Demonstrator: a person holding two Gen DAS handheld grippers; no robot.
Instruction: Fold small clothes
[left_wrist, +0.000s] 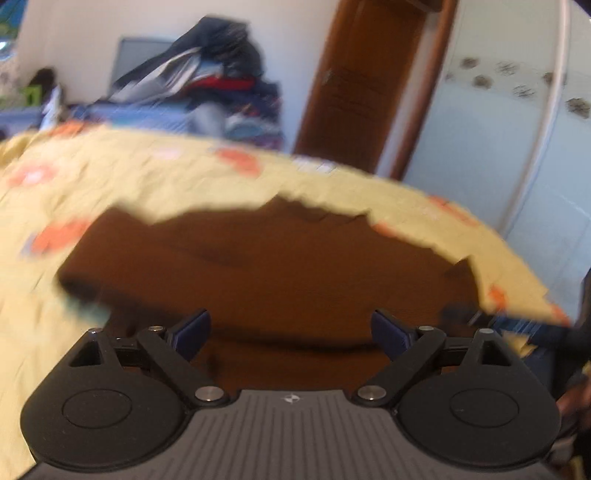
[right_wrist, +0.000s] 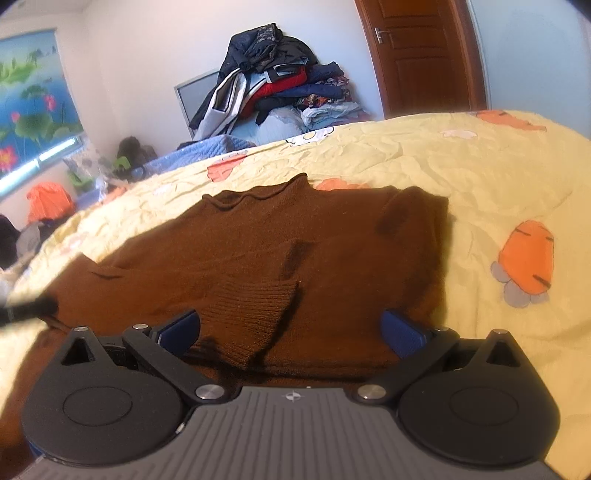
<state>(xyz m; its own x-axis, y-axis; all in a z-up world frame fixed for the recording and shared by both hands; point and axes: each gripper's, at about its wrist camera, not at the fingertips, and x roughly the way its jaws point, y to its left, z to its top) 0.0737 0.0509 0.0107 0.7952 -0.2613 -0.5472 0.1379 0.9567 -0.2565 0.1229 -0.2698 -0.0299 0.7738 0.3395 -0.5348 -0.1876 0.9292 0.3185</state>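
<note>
A small brown knit sweater (right_wrist: 258, 251) lies flat on a yellow bedspread (right_wrist: 461, 177) with orange carrot prints. One sleeve is folded across the body, its ribbed cuff (right_wrist: 255, 306) near the hem. My right gripper (right_wrist: 291, 330) is open, jaws wide, low over the cuff and hem, holding nothing. In the blurred left wrist view the sweater (left_wrist: 277, 266) fills the middle, and my left gripper (left_wrist: 291, 332) is open just above it, empty. The other gripper shows as a dark blur at the left edge of the right wrist view (right_wrist: 29, 310).
A pile of clothes (right_wrist: 273, 81) sits on a blue surface behind the bed. A wooden door (right_wrist: 421, 55) stands at the back right. A flower-print blind (right_wrist: 33, 99) covers the window on the left, with an orange garment (right_wrist: 48, 201) below it.
</note>
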